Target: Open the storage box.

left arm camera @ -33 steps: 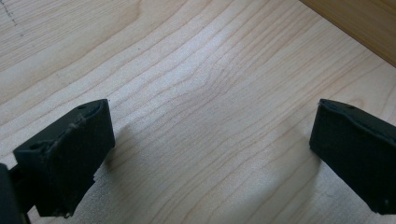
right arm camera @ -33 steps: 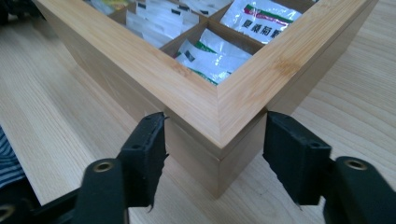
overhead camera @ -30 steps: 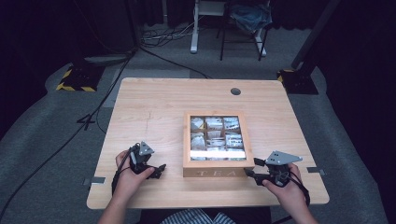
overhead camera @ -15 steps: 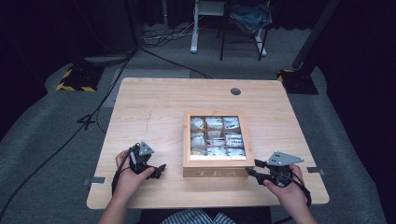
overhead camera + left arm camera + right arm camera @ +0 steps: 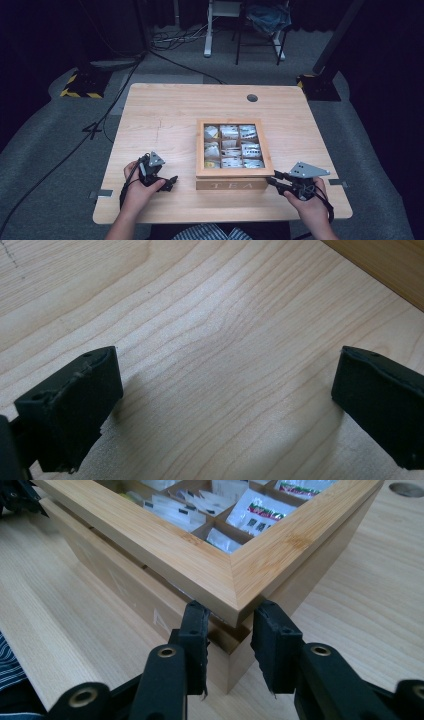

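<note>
Right gripper view: right gripper [image 5: 230, 630] jaws just closed on tea box [image 5: 165, 555] corner.

The wooden box [image 5: 233, 184] carries the word "TEA" in pale capitals on its front wall, readable in the high view. The sachets [image 5: 260, 515] inside bear printed labels with red and green marks, probably brand lettering, too small and blurred to read
</note>
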A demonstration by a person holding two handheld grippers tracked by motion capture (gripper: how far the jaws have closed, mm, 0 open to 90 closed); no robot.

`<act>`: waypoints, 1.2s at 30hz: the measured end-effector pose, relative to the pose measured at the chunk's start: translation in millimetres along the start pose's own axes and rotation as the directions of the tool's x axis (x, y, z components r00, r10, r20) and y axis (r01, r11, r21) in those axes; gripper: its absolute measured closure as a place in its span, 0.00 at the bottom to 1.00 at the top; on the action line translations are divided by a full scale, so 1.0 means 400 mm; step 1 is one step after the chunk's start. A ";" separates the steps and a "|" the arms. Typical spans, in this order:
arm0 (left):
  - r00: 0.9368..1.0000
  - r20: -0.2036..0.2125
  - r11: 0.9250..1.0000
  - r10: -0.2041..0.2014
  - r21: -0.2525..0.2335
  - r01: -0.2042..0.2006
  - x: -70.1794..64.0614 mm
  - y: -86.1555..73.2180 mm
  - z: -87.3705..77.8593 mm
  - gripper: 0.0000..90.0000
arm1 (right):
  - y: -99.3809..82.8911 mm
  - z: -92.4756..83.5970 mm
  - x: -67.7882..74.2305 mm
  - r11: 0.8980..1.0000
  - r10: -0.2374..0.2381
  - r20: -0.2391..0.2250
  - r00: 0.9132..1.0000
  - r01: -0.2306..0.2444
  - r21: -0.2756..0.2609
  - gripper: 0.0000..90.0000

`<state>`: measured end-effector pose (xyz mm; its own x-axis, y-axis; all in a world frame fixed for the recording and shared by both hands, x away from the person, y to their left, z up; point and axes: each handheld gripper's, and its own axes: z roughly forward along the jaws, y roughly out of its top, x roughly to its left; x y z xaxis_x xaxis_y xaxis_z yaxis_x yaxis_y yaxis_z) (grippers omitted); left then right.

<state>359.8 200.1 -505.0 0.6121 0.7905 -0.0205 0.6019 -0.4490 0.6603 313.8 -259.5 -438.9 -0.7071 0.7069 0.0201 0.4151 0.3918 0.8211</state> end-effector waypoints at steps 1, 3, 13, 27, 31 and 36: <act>1.000 0.000 1.000 0.000 0.000 0.000 0.000 0.000 0.000 0.01 | 0.002 -0.001 0.001 1.000 -0.005 0.006 1.000 0.005 0.000 0.76; 1.000 0.000 1.000 0.000 0.000 0.000 0.000 0.000 0.000 0.01 | 0.004 -0.002 0.002 1.000 -0.003 0.009 1.000 0.004 -0.008 0.76; 1.000 0.000 1.000 0.000 0.000 0.000 0.000 0.000 0.000 0.01 | 0.041 -0.016 -0.001 0.999 0.010 0.033 0.999 -0.008 -0.045 0.76; 1.000 0.001 1.000 -0.002 0.002 0.002 0.000 0.000 0.000 0.01 | 0.092 -0.034 -0.012 0.997 0.020 0.078 0.997 -0.015 -0.075 0.73; 1.000 0.001 1.000 -0.007 -0.003 0.007 -0.001 0.000 0.001 0.00 | 0.104 -0.038 -0.016 0.996 0.024 0.097 0.995 -0.015 -0.086 0.69; 1.000 -0.007 1.000 -0.007 -0.005 0.007 -0.001 0.001 0.002 0.00 | 0.121 -0.044 -0.017 0.994 0.019 0.116 0.993 -0.007 -0.107 0.69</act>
<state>360.2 199.2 -505.3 0.6043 0.7965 -0.0197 0.6038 -0.4417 0.6636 328.6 -255.5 -389.3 -0.6278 0.7778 -0.0304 0.3563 0.3219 0.8772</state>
